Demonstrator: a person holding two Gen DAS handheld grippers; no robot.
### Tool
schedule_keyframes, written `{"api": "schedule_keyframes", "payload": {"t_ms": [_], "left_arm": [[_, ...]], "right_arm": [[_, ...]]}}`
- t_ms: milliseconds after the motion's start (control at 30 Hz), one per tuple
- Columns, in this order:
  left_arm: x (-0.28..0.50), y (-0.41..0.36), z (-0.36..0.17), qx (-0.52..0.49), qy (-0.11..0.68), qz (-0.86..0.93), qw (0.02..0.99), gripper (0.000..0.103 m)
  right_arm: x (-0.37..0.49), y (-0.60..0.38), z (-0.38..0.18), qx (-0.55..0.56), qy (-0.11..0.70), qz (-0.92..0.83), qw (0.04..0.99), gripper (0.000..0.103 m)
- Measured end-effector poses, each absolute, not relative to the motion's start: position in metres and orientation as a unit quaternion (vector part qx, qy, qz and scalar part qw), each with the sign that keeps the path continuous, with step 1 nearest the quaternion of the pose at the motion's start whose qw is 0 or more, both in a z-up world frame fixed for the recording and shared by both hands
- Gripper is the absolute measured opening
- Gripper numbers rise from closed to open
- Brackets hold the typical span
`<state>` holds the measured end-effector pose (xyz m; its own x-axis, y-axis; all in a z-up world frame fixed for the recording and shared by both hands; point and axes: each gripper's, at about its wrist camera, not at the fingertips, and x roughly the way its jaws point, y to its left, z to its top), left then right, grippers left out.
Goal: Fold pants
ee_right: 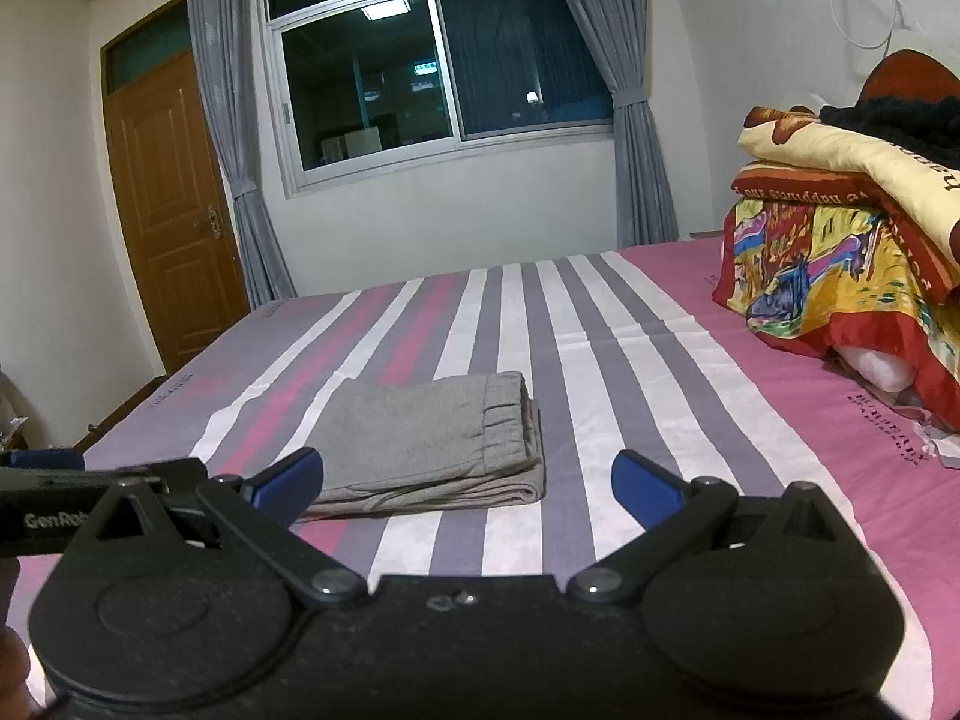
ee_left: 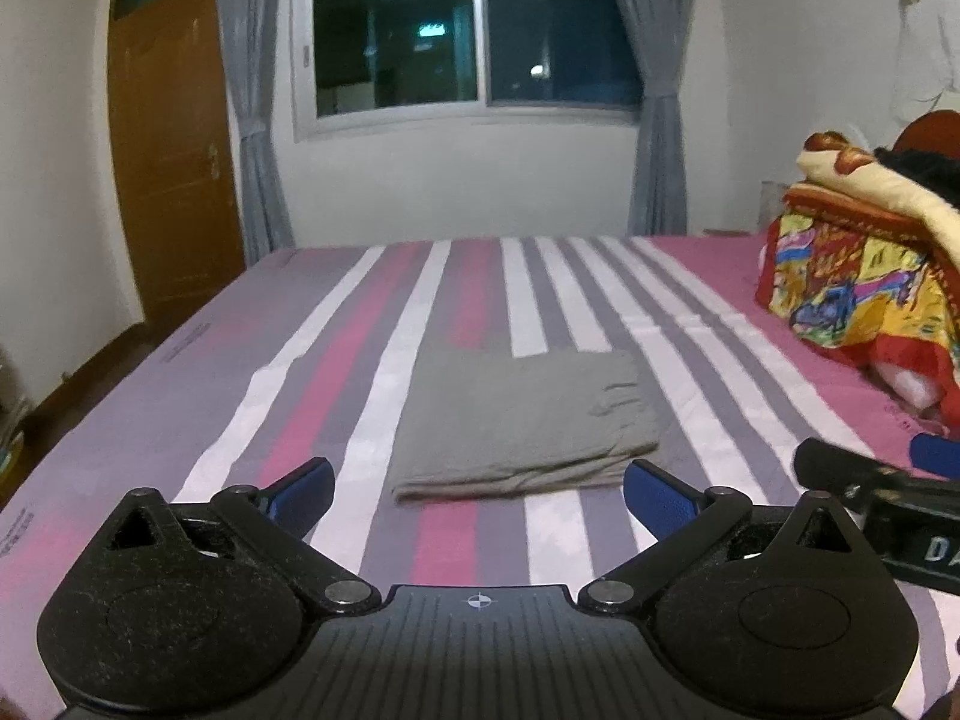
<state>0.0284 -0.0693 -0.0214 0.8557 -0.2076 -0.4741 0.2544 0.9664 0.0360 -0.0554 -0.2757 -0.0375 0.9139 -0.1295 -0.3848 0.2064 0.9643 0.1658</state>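
Observation:
The grey pants (ee_left: 522, 420) lie folded into a flat rectangle on the striped bed sheet (ee_left: 300, 396). In the right wrist view the pants (ee_right: 432, 450) show their elastic waistband on the right and stacked folds along the near edge. My left gripper (ee_left: 477, 489) is open and empty, held just short of the pants' near edge. My right gripper (ee_right: 465, 483) is open and empty, with its left blue pad close to the pants' near left corner. Each gripper shows at the edge of the other's view.
A pile of colourful folded blankets (ee_left: 864, 258) sits on the pink right side of the bed (ee_right: 840, 252). A window with grey curtains (ee_left: 474, 36) is on the far wall. A wooden door (ee_left: 174, 150) stands at the left.

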Motion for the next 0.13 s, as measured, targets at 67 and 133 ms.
{"api": "schedule_keyframes", "payload": {"t_ms": [67,133], "left_arm": [[0.0330,-0.0714,-0.0215,0.048,0.246,-0.122,0.960,0.102],[0.0395,-0.0728,-0.0236,0.047,0.254,-0.123,0.958,0.103]], "right_arm": [[-0.0525,-0.2776,-0.0402,0.102,0.193,-0.087,0.972,0.103],[-0.0503,-0.2794,-0.0431,0.105,0.197,-0.088,0.971,0.103]]}}
